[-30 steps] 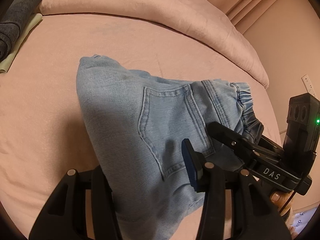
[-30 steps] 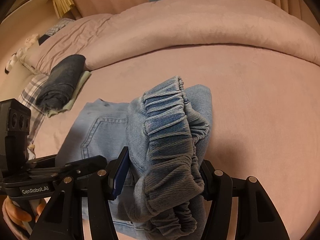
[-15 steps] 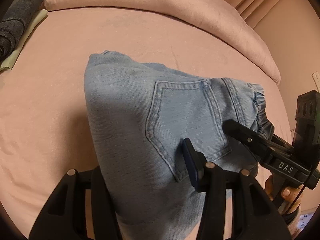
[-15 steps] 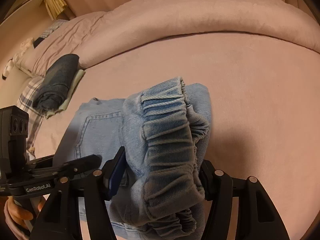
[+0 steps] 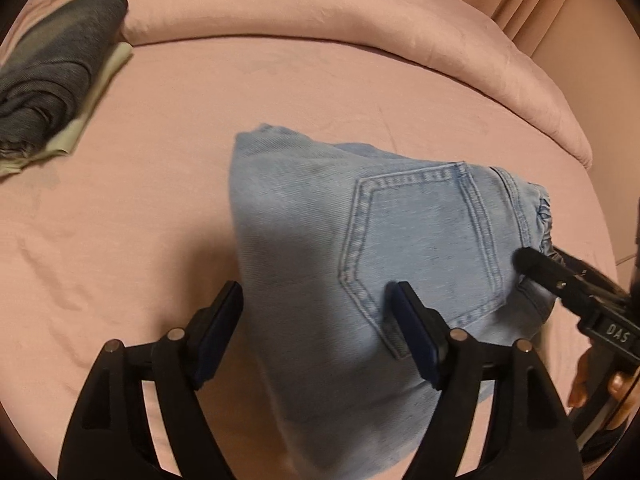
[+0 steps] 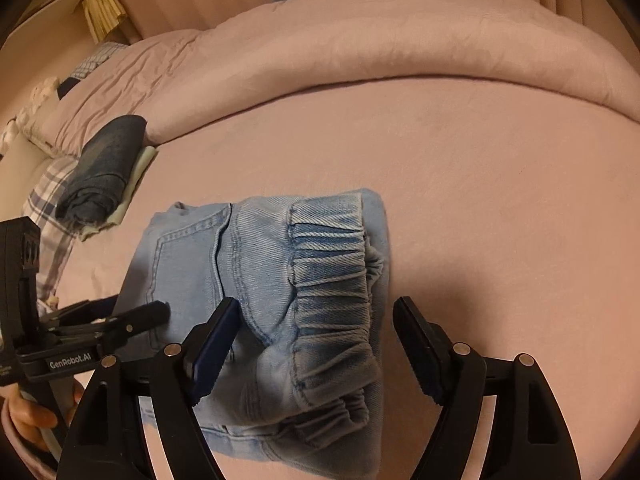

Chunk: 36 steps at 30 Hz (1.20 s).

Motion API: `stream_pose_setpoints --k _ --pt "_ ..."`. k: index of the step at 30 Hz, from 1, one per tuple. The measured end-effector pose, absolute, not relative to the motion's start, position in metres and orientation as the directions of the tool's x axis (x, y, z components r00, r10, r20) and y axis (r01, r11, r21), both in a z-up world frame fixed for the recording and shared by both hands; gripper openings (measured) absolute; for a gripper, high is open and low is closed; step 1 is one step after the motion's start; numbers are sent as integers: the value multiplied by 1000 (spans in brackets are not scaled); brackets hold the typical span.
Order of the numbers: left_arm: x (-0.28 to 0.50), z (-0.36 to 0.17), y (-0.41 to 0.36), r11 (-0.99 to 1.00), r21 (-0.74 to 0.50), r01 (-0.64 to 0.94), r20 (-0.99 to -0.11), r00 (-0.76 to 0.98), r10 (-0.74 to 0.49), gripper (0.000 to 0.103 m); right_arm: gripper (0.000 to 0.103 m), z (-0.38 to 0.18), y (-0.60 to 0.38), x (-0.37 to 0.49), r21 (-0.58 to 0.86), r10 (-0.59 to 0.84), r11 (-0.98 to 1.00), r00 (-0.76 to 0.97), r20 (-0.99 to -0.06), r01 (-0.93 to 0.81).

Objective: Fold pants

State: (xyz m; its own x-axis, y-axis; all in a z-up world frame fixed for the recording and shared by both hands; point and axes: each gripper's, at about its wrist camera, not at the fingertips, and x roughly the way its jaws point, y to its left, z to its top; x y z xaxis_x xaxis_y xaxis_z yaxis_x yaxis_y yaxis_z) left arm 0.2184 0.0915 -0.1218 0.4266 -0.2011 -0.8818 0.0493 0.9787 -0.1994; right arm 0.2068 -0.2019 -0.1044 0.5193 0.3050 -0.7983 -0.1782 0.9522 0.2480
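Observation:
Light blue jeans [image 5: 320,248] lie folded into a compact bundle on the pink bed sheet [image 5: 160,160], back pocket up. My left gripper [image 5: 316,332] straddles the bundle's near left end. Its jaws are opening and the pads stand off the denim. In the right wrist view the elastic waistband [image 6: 328,280] faces me, and my right gripper [image 6: 314,344] straddles it with its jaws opening too, the right pad well clear of the cloth. Each gripper shows in the other's view: the right gripper [image 5: 536,260] by the waistband, the left gripper [image 6: 136,306] by the pocket.
A folded dark denim piece [image 5: 52,92] rests on a pale green cloth at the far left of the bed. A rolled pink duvet [image 5: 360,28] runs along the back. A plaid pillow [image 6: 52,200] lies at the left. Bare sheet surrounds the jeans.
Both grippers' jaws have spread wide and let go of the jeans. The bundle has dropped from its raised, pinched shape to lie flatter on the sheet.

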Motion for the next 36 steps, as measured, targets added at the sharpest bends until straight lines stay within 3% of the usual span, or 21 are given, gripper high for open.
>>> stream_pose_setpoints --k 3,9,11,17,23,36 --pt "216 -117 89 986 -155 58 -881 444 -165 89 79 -95 -200 201 218 277 961 558 -783 -171" --pt "216 -111 81 988 -138 71 -875 459 -156 92 79 -75 -202 195 181 249 969 624 -741 -171" --pt "212 -114 81 990 -130 52 -878 457 -139 103 79 -74 -200 194 162 238 971 628 -741 -177" --pt "214 -124 79 990 -138 1 -894 431 -124 102 79 -99 -199 204 127 188 981 560 -807 -146" --pt "211 -126 77 992 -126 -29 -900 425 -102 102 79 -118 -213 210 211 234 972 506 -830 -104" --pt "164 -71 67 998 -63 -6 -863 502 -51 102 79 -51 -209 152 191 243 970 611 -754 -151"
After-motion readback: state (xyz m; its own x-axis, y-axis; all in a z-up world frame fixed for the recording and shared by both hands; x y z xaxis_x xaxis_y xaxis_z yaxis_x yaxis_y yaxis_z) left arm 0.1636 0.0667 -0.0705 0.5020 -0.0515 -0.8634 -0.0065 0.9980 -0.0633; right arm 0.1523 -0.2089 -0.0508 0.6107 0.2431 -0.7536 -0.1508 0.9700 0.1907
